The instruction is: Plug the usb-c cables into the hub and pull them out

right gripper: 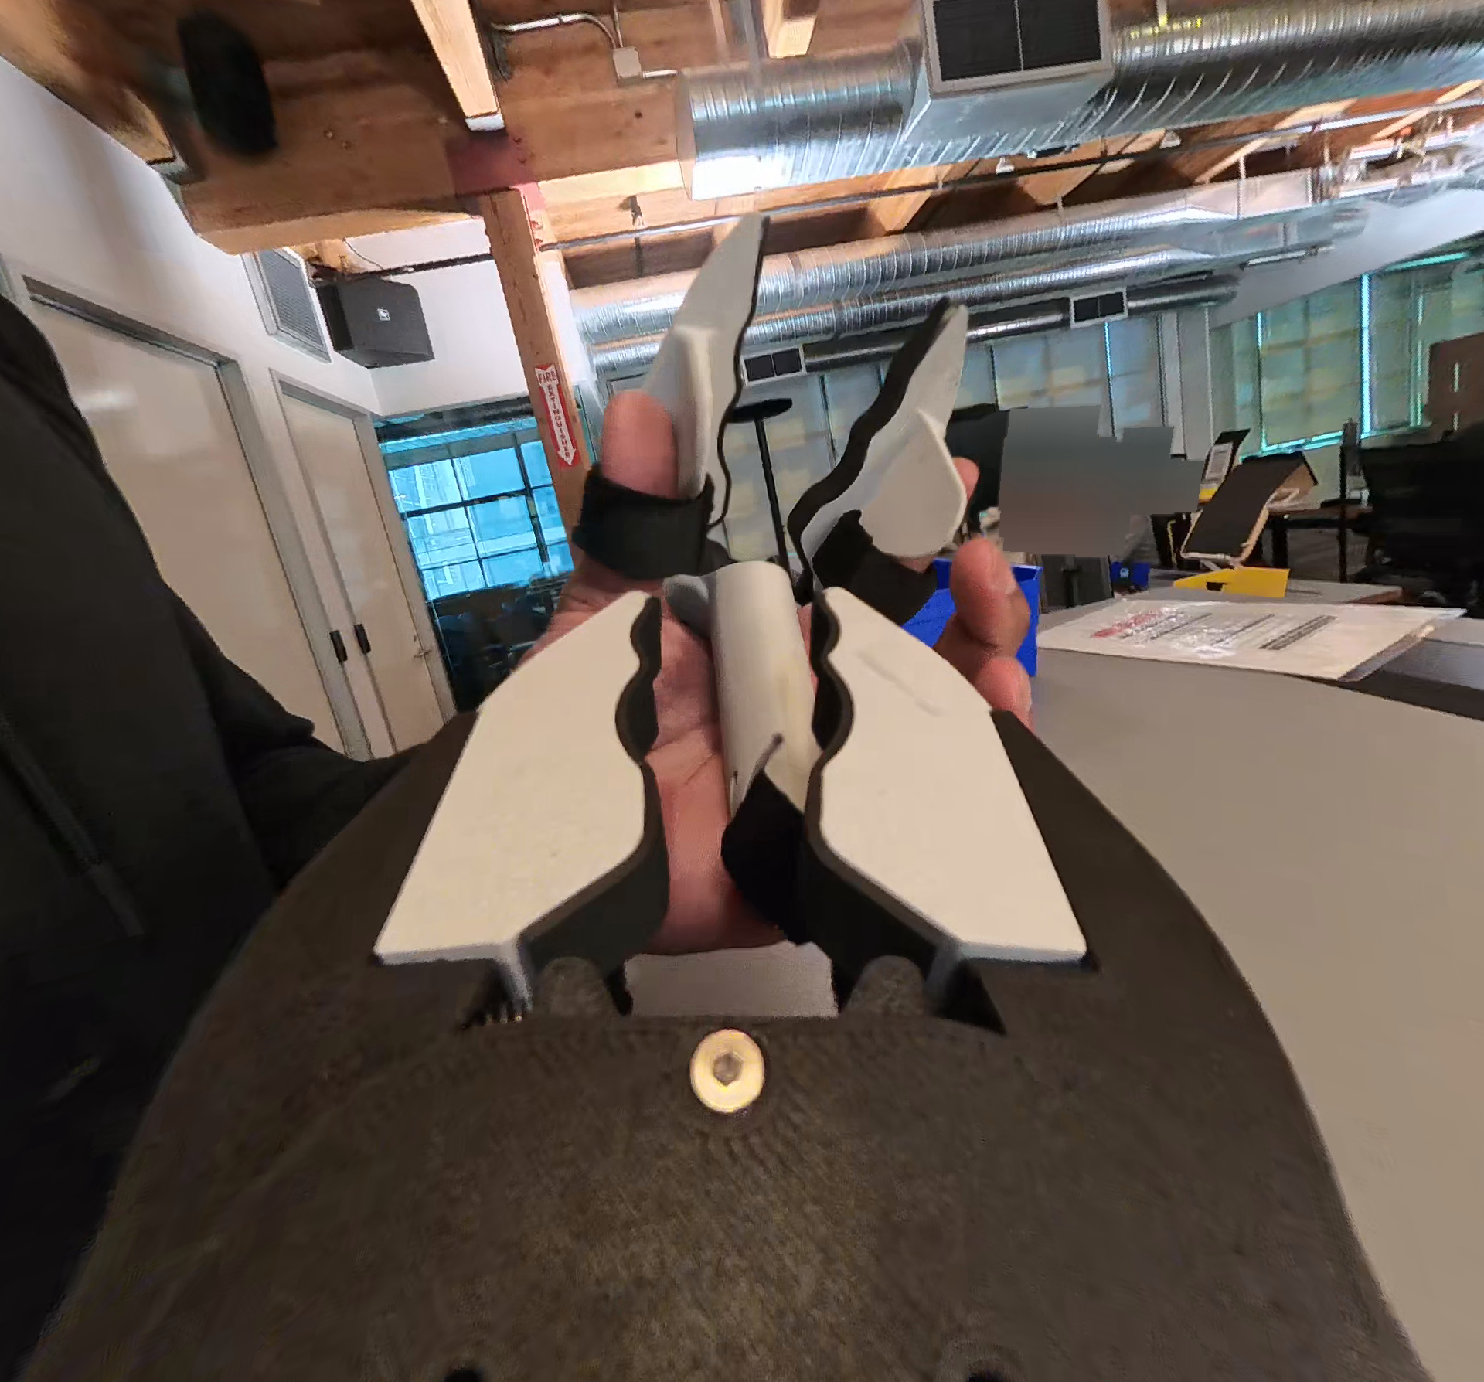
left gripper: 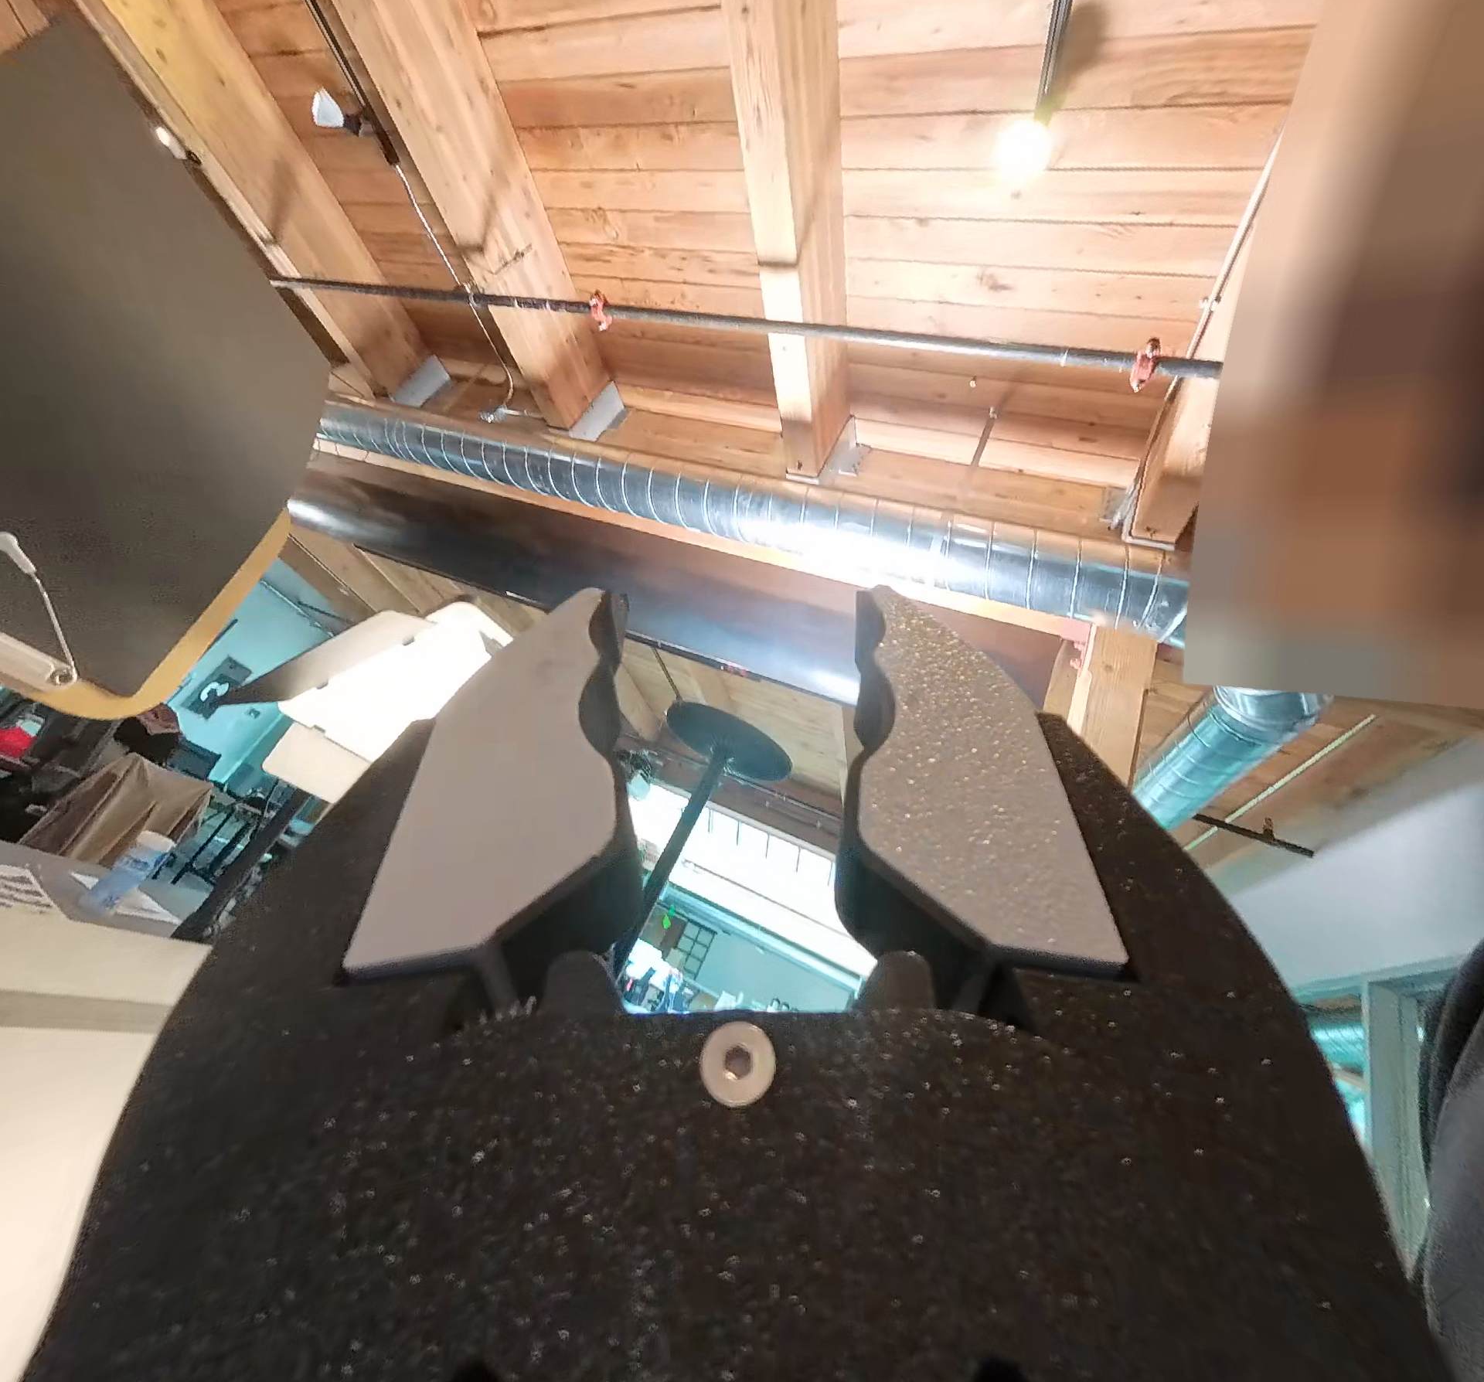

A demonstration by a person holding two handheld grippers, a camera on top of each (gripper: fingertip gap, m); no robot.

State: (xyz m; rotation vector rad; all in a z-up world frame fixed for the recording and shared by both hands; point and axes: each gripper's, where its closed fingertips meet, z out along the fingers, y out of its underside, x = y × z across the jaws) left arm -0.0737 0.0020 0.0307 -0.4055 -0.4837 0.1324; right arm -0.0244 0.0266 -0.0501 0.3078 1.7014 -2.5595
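— Two grippers, both gaping and empty: the left gripper (left gripper: pixel 735 613) tilts up at the wooden ceiling (left gripper: pixel 642 139).
— Only the right gripper (right gripper: pixel 735 605) sees a hand (right gripper: pixel 691 741) before it, grey table (right gripper: pixel 1204 781) beside. Neither shows cables or hub.

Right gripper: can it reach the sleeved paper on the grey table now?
Probably not directly: the hand holding the left gripper sits before its open jaws, and the paper lies off right.

Papers (right gripper: pixel 1237 633) on table (right gripper: pixel 1204 765), right
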